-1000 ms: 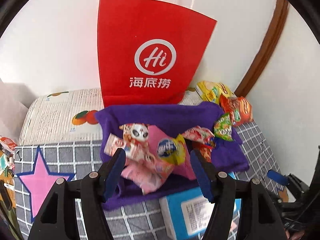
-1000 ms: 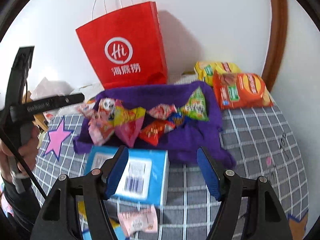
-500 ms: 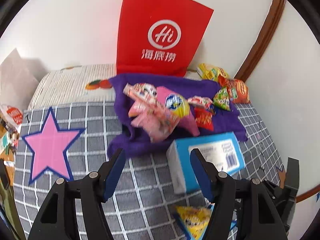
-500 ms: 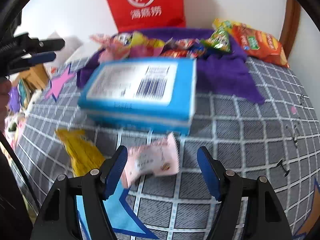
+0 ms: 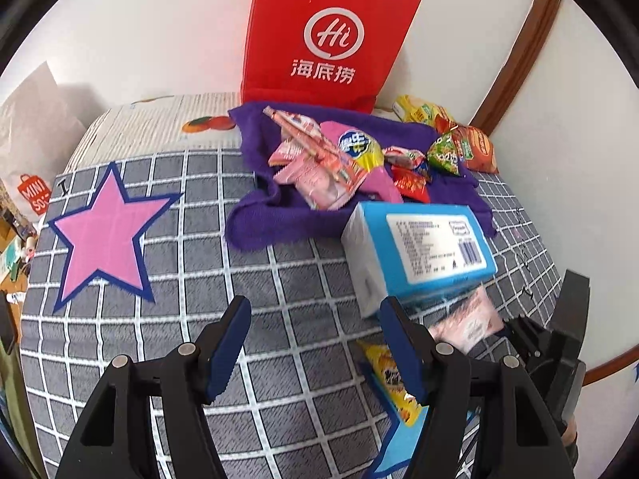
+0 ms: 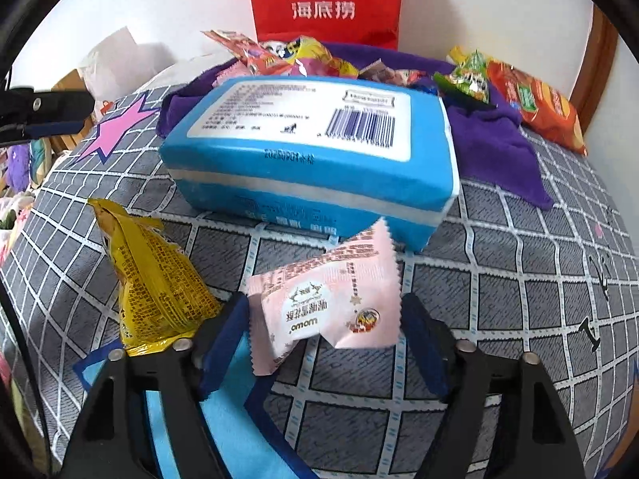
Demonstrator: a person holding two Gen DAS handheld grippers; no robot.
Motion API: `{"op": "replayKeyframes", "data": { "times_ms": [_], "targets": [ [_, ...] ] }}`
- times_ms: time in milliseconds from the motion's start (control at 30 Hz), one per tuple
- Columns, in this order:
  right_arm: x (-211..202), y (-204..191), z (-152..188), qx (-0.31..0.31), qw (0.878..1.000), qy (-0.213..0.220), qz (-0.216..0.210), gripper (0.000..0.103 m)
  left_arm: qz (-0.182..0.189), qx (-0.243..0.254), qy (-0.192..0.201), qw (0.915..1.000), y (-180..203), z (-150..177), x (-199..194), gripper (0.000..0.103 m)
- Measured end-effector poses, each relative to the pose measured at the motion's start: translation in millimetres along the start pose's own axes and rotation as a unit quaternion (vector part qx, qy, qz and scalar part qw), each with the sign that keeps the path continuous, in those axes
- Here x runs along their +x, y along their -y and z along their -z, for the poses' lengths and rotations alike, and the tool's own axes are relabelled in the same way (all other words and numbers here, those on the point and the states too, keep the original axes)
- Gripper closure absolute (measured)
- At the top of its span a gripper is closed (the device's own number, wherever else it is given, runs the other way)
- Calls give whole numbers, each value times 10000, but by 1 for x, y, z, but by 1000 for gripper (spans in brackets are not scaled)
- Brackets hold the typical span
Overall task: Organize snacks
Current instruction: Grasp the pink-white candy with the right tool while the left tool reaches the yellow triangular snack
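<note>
A pink snack packet [image 6: 327,311] lies on the grey checked cloth between the fingers of my right gripper [image 6: 323,303]. Its jaws are closing, and the pads sit at the packet's edges without squeezing it. A yellow packet [image 6: 151,287] lies just left of it, and a blue wrapped pack [image 6: 311,147] lies behind. My left gripper [image 5: 315,307] hangs open over bare checked cloth with nothing between its fingers. Ahead of it, several snacks [image 5: 327,159] are piled on a purple cloth [image 5: 255,223].
A red paper bag [image 5: 327,32] stands against the white wall behind the pile. Orange and yellow crisp bags [image 6: 535,103] lie at the back right by a brown door frame. A pink star [image 5: 104,231] marks the checked cloth on the left. Clutter lines the left edge.
My right gripper sank toward the pink packet and its jaws narrowed around it. My left gripper drew back from the snack pile to bare cloth in front of it, jaws unchanged.
</note>
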State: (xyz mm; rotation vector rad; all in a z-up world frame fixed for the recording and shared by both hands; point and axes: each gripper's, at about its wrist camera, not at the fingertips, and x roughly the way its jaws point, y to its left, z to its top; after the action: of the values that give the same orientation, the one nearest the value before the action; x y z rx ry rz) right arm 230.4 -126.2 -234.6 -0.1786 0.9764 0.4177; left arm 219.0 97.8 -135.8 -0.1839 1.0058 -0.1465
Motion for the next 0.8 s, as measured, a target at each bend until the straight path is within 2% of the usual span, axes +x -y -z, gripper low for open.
{"op": "replayKeyframes", "data": {
  "times_ms": [100,167,233,467,600,800],
  "targets": [
    [-1,1,-2,112,9999,67,-94,59,-6,12,-82,10000,1,8,3,38],
    [-3,4,-5,242,9995,119,-161,63,27,19,-115,9999,2,13,4,38],
    [-8,6,-6,302,9991,218,-193,72,70,9,-143,9999,3,18,5,38],
    [-20,13,-1,411,9982,422,-62,73,256,82,-244,9993,18,32,10,38],
    [-35,26,6,670,9964,511,-66,73,468,166,-262,9984,33,39,11,38],
    [-59,48,15,1081,9922,610,-84,73,552,251,-379,9974,55,46,21,38]
  ]
}}
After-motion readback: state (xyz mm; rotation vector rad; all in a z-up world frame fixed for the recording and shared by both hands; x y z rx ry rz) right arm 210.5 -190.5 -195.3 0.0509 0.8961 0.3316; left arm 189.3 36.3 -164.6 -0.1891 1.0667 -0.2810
